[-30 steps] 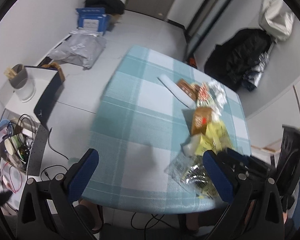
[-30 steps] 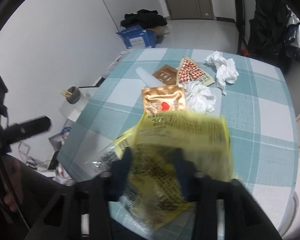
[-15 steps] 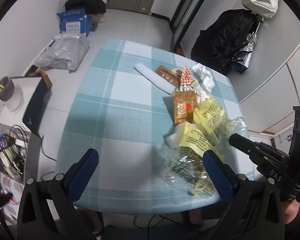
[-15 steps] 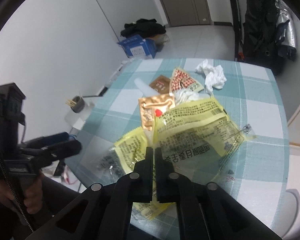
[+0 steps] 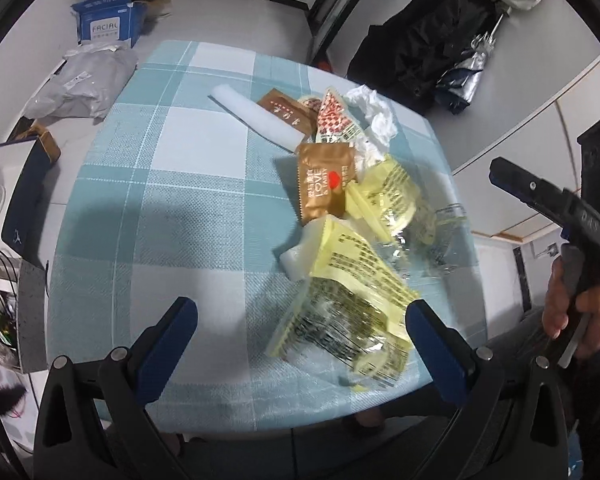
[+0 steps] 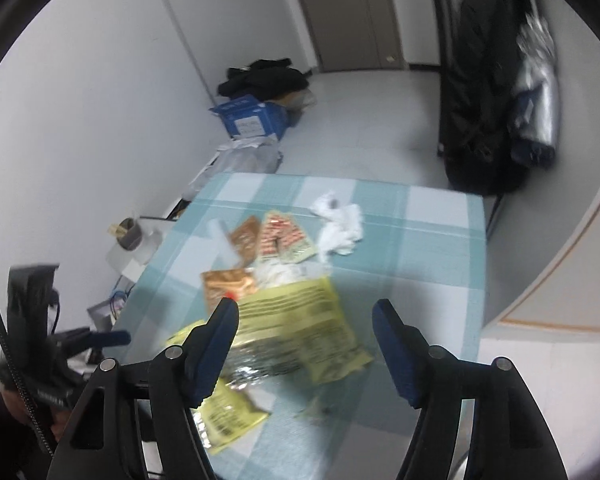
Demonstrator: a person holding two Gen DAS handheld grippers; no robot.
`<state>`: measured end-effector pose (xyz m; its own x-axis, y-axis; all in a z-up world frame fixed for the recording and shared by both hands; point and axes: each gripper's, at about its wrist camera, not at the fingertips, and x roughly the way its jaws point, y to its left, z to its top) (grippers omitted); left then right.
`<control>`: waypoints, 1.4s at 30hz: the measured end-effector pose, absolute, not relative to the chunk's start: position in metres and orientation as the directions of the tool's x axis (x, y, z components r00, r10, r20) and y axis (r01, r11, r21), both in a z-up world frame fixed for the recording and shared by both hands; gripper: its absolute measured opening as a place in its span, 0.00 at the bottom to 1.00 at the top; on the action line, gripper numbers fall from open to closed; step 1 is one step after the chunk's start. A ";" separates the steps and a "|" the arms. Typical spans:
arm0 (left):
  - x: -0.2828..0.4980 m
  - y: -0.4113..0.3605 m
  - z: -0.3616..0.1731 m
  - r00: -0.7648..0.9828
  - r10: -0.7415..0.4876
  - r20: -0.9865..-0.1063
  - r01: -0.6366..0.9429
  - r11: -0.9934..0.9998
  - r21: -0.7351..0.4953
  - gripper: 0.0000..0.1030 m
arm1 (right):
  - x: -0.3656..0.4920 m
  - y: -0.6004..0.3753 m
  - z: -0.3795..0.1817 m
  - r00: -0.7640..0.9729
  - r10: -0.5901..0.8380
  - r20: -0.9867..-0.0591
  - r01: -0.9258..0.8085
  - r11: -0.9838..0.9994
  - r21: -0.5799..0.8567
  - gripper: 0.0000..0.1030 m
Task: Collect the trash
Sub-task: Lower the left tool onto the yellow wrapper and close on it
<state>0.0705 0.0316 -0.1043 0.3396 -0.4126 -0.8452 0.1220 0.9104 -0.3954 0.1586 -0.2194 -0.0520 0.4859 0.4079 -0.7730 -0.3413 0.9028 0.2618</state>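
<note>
A heap of trash lies on the teal checked tablecloth (image 5: 160, 220). It holds two yellow wrappers (image 5: 352, 280) (image 5: 392, 192), a gold packet (image 5: 324, 184), a red-checked packet (image 5: 332, 118), a brown packet (image 5: 284, 110), a white foam strip (image 5: 256, 114) and crumpled tissue (image 5: 374, 112). My left gripper (image 5: 300, 332) hangs open above the near table edge, with the nearer yellow wrapper beside its right finger. My right gripper (image 6: 306, 320) is above the large yellow wrapper (image 6: 300, 328); its jaws are opening and grip nothing. A hand (image 5: 576, 308) holds it at the right.
On the floor beyond the table are a blue box (image 5: 108, 26) and a grey mailing bag (image 5: 84, 84). A black coat (image 5: 420, 52) hangs by the far wall. Left of the table stand a cup of sticks (image 6: 128, 232) and cluttered shelves.
My right gripper, shut on the yellow wrapper a second ago, let it drop onto the heap, then rose, drew back and opened. My left gripper has swung closer over the trash.
</note>
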 end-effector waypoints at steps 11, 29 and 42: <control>0.075 0.018 -0.113 0.305 -0.418 -0.856 0.176 0.908 -0.381 0.82 | 0.163 -0.236 -0.070 0.479 0.451 -0.753 -0.236 0.892 0.385 0.68; 0.066 -0.001 -0.105 0.316 -0.364 -0.876 0.253 0.922 -0.292 0.24 | 0.161 -0.236 -0.074 0.461 0.469 -0.753 -0.231 0.883 0.408 0.69; 0.058 0.012 -0.091 0.358 -0.386 -0.850 0.238 0.918 -0.316 0.22 | 0.156 -0.230 -0.073 0.474 0.439 -0.763 -0.238 0.898 0.369 0.69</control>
<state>0.0576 0.0121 -0.0905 0.3583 -0.3857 -0.8502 0.2382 0.9183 -0.3162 0.1556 -0.2302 -0.0732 0.4737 0.4390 -0.7635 -0.2382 0.8985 0.3688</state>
